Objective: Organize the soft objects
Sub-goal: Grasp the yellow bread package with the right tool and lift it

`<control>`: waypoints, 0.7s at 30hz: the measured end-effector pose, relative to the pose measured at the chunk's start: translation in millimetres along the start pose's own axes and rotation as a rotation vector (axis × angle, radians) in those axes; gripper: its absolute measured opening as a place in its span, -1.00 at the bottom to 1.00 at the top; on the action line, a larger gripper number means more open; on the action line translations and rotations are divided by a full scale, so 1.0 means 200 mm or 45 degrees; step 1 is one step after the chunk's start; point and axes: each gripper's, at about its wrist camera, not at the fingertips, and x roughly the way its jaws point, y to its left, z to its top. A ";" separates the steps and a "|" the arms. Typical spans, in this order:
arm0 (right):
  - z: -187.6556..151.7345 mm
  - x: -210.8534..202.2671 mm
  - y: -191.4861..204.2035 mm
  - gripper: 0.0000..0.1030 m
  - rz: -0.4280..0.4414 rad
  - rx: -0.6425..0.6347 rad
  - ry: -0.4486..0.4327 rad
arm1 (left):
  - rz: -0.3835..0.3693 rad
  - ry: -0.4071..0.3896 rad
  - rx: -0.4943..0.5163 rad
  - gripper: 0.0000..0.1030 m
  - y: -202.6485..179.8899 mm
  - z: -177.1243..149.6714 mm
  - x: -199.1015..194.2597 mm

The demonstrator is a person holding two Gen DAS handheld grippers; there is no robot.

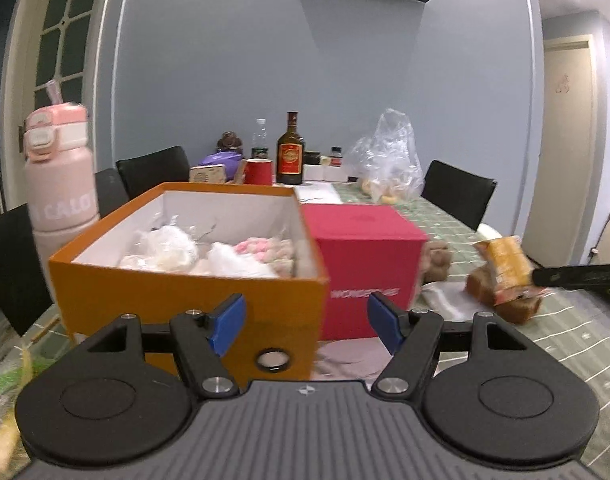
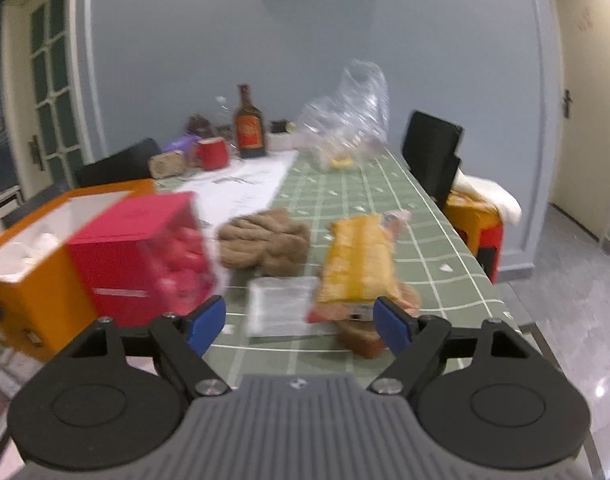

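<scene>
I am lining my empty, wide-open right gripper (image 2: 300,323) on the orange-wrapped bread bag (image 2: 359,268) at lower centre, squeezing gently; left gripper (image 1: 306,323) is waiting, gaping, empty.

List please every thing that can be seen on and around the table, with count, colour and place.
open box: one, orange, table left, white and pink soft items inside
closed box: one, red, right of orange box
bread bag: one, yellow, table right
plush heap: one, brown, behind clear packet
clear packet: one, table middle
flask: one, pink, far left
bottle: one, brown, far end
mug: one, red, far end
plastic bag: one, clear, far end
left gripper: open, empty
right gripper: open, empty
</scene>
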 end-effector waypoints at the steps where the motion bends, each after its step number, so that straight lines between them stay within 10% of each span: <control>1: 0.01 0.04 -0.03 0.57 -0.004 0.015 0.006 | -0.010 0.000 0.005 0.59 -0.02 0.01 0.00; 8: 0.10 0.34 -0.09 0.54 -0.008 -0.010 0.093 | -0.077 0.027 -0.007 0.60 -0.16 0.07 0.05; 10: 0.10 0.37 -0.09 0.34 -0.032 -0.044 0.089 | -0.067 0.044 -0.002 0.60 -0.18 0.08 0.07; 13: 0.10 0.38 -0.10 -0.69 -0.061 -0.093 0.070 | -0.057 0.062 0.009 0.60 -0.23 0.08 0.08; 21: 0.10 0.21 -0.24 -1.00 0.090 0.051 0.019 | -0.084 0.090 0.075 0.60 -0.37 0.08 0.11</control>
